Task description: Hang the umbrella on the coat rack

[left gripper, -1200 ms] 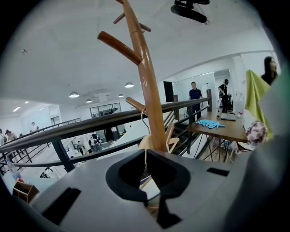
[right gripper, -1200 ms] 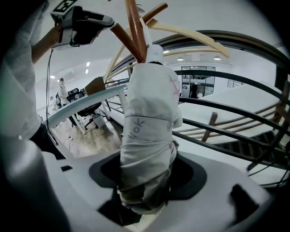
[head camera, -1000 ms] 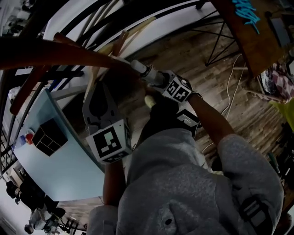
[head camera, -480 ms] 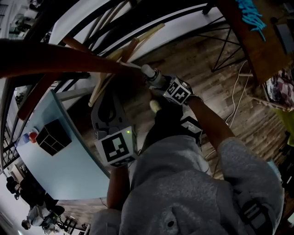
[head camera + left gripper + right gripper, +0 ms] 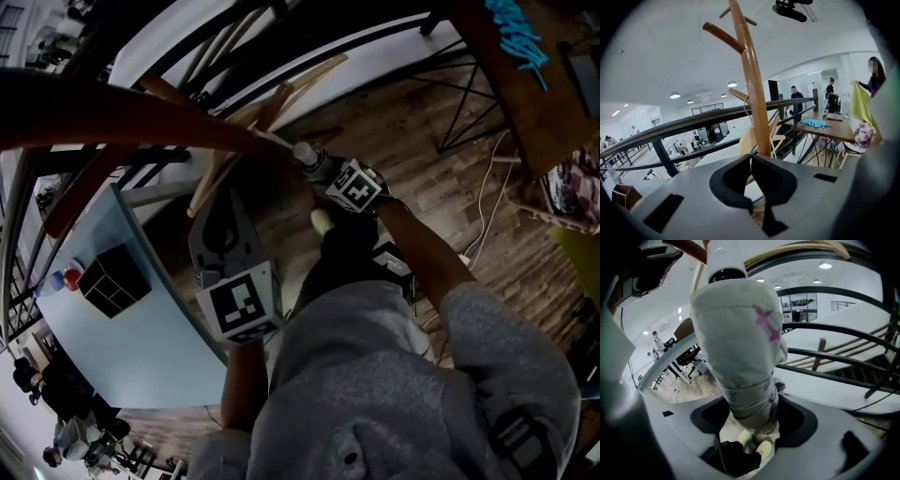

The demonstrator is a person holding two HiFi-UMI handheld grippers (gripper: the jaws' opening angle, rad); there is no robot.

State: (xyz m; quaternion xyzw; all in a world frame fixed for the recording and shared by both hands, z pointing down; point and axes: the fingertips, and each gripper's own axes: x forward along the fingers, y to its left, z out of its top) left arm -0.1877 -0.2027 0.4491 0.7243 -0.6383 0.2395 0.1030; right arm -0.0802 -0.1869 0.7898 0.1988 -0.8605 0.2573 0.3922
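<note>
Both grippers have barely shifted this past second. The right gripper [image 5: 751,425] stays clamped round the folded umbrella [image 5: 740,333], whose end is raised beside the coat rack [image 5: 751,89]. The left gripper [image 5: 750,159] waits lower, jaws together and empty. I'd judge the hanging not yet done.

Umbrella [image 5: 740,343], clamped in the right tongs [image 5: 750,416]: matt white cloth with pink print, banded by a printed cloth strap [image 5: 750,392]; smooth white plastic cap [image 5: 723,256] at the far end.
Coat rack [image 5: 752,89], beyond the left tongs [image 5: 751,180]: smooth brown wood, light sheen.
Both tongs: matt grey plastic bodies, matt black pads [image 5: 780,183].
Railing [image 5: 684,124], behind the rack: dark metal, slight gloss.
Floor [image 5: 412,131], below the tongs: wood-grain planks.
Sleeve [image 5: 394,375]: grey fleecy cloth.
</note>
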